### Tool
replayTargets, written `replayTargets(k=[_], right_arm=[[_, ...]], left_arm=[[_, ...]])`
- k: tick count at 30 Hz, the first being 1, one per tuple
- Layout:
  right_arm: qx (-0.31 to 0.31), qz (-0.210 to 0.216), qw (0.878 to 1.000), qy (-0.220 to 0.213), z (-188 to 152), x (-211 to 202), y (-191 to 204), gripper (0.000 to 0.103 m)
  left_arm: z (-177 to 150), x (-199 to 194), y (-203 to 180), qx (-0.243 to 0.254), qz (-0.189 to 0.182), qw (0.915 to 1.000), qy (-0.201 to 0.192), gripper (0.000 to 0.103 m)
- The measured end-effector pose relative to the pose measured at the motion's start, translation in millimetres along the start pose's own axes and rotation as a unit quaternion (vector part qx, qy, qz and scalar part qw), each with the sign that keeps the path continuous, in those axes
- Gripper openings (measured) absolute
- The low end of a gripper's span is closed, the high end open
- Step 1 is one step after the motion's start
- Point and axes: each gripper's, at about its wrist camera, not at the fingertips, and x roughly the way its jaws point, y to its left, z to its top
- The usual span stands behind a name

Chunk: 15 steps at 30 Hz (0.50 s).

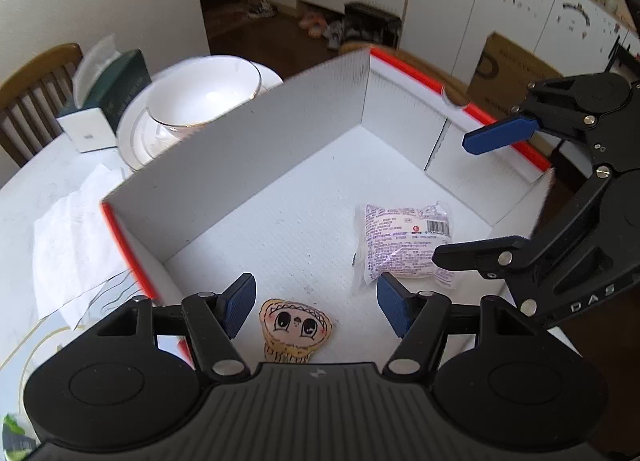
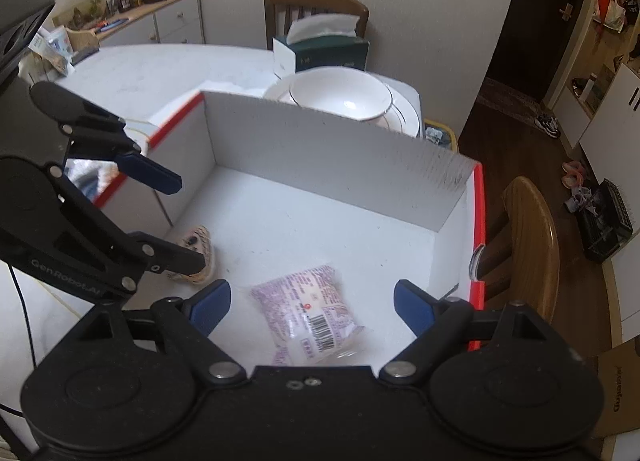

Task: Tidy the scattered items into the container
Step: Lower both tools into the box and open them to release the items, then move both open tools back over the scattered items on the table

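Observation:
A white cardboard box with red edges stands open on the table. On its floor lie a cartoon-face packet and a clear purple-printed packet. My left gripper hangs above the box, open, with the cartoon packet lying below between its blue pads and untouched. My right gripper is open wide above the purple packet, which lies flat on the box floor. Each gripper shows at the edge of the other's view: the right one, the left one.
Behind the box stand a white bowl on a plate and a dark green tissue box. Paper sheets lie left of the box. Wooden chairs surround the table.

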Motion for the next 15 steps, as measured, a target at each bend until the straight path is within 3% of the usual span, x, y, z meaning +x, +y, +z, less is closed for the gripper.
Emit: replayTargets(k=[14, 15], right_arm=[[0.011, 0.007, 0.999, -0.051, 15.5, -44.3, 44.5, 0.094], [0.013, 0.004, 0.998, -0.055, 17.1, -45.9, 49.3, 0.094]], left_arm=[[-45.2, -71.4, 19.9, -0.040, 0.004, 0.9970, -0.066, 0.066], [-49.3, -75.3, 22.2, -0.042, 0.004, 0.9967, -0.069, 0.070]])
